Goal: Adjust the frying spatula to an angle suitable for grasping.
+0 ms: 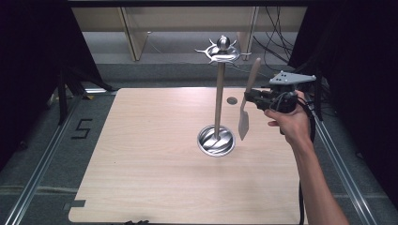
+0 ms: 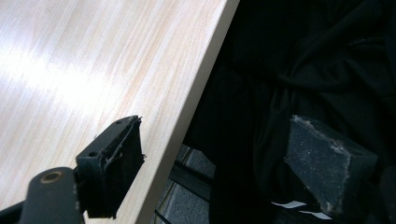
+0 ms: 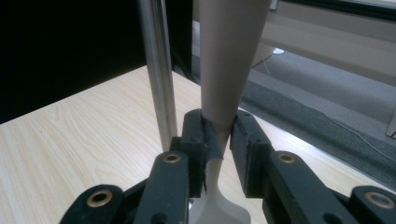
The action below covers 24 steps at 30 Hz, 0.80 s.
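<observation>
A metal utensil stand (image 1: 218, 101) rises from a round steel base (image 1: 216, 140) near the middle of the wooden table (image 1: 141, 164), with a ring of hooks (image 1: 223, 51) at its top. Just right of the pole, my right gripper (image 1: 247, 97) is shut on a spatula (image 1: 243, 124), wooden handle up and metal blade hanging down above the table. In the right gripper view the pads clamp the spatula (image 3: 229, 56) at its neck, with the stand's pole (image 3: 159, 70) close on the left. My left gripper (image 2: 224, 163) stands open and holds nothing, beside the table's edge (image 2: 201, 93).
A small dark round spot (image 1: 231, 100) lies on the table behind the stand. Metal rails (image 1: 42, 164) run along the floor on both sides, and cables (image 1: 277, 42) trail at the back right. Dark cloth (image 2: 317, 60) hangs next to the table's edge by the left gripper.
</observation>
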Tool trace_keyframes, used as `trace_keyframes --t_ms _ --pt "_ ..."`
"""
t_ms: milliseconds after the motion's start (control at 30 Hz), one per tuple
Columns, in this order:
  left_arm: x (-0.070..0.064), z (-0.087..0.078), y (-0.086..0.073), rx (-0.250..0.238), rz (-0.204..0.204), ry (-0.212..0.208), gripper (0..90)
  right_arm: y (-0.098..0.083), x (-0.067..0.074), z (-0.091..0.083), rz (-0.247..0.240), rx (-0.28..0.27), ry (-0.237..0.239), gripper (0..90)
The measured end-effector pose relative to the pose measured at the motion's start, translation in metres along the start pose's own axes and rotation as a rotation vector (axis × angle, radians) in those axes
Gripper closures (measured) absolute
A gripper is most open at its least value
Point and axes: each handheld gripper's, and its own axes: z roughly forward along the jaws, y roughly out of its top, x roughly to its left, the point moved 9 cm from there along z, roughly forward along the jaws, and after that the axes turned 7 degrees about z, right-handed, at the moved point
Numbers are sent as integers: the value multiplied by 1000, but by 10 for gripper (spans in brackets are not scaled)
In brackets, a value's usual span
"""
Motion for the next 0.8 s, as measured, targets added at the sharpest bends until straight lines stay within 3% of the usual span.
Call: trace_keyframes --t_ms 167,200,233,267,300,433,800 --pt "0 0 0 -1 0 1 180 6 -2 2 -1 15 -1 765" --pt "0 0 0 -1 1 0 180 8 -3 4 -10 -8 -9 765" --pt "0 0 0 -1 0 1 180 8 -2 4 1 14 0 765" --pt "0 0 0 -1 0 1 180 9 -4 4 -15 12 1 765" --pt "0 0 0 -1 0 1 180 10 -3 5 1 16 2 765" --pt "0 0 0 -1 0 1 180 13 -3 8 -18 13 19 765" --pt "0 0 0 -2 0 0 180 17 -1 12 -13 39 40 764"
